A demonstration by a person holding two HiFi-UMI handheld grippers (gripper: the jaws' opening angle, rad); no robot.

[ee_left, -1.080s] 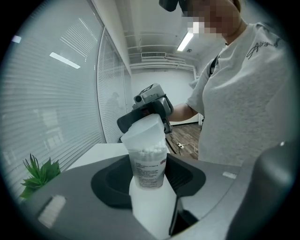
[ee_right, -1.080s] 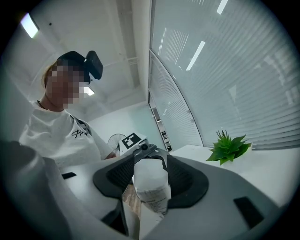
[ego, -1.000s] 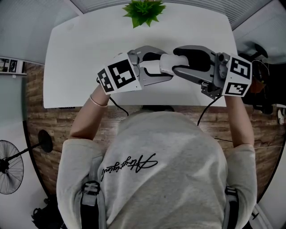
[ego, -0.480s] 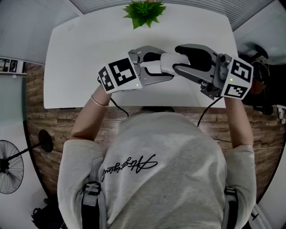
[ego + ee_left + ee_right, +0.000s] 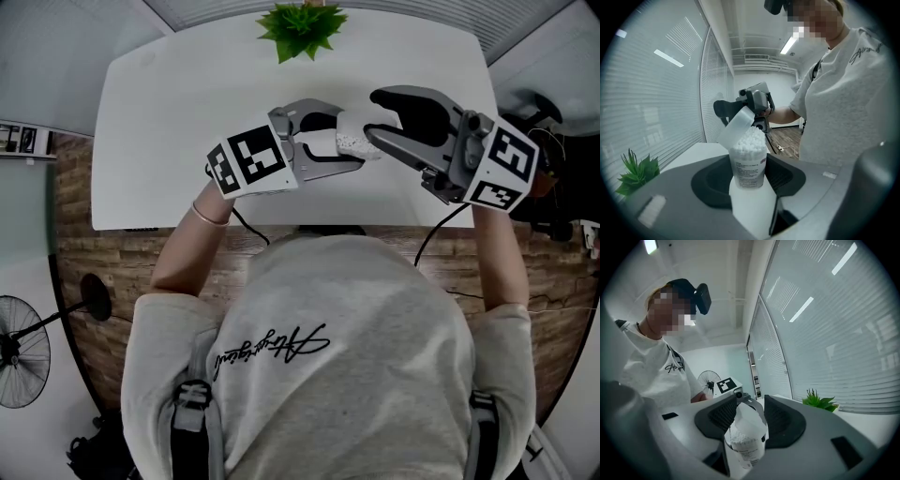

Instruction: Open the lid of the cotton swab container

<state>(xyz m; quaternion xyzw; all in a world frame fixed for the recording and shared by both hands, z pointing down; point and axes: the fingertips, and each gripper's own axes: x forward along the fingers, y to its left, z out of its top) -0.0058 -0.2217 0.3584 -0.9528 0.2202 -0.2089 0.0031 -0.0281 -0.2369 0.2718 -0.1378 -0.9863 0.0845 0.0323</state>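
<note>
I count two grippers, one cotton swab container (image 5: pixel 749 164) and one lid (image 5: pixel 737 129). My left gripper (image 5: pixel 750 177) clamps the container over the table (image 5: pixel 169 112). The right gripper (image 5: pixel 746 420) has just been closing its jaws, and they pinch the swung-open lid. The left gripper view shows the heaped swabs (image 5: pixel 751 137), which are barely visible in the head view.

1. The white table (image 5: pixel 169 141) has rounded corners and a plain, smooth top. In the head view it fills the upper part, from 10 o'clock to 2 o'clock.
2. One small green plant (image 5: pixel 302 26) stands directly on it at 12 o'clock, close to the far edge.
3. The same plant shows at 8 o'clock in the left gripper view and near 4 o'clock in the right gripper view.
4. Under the table is a floor of wooden planks (image 5: pixel 84 253). A fan (image 5: pixel 23 352) stands there at 8 o'clock.
</note>
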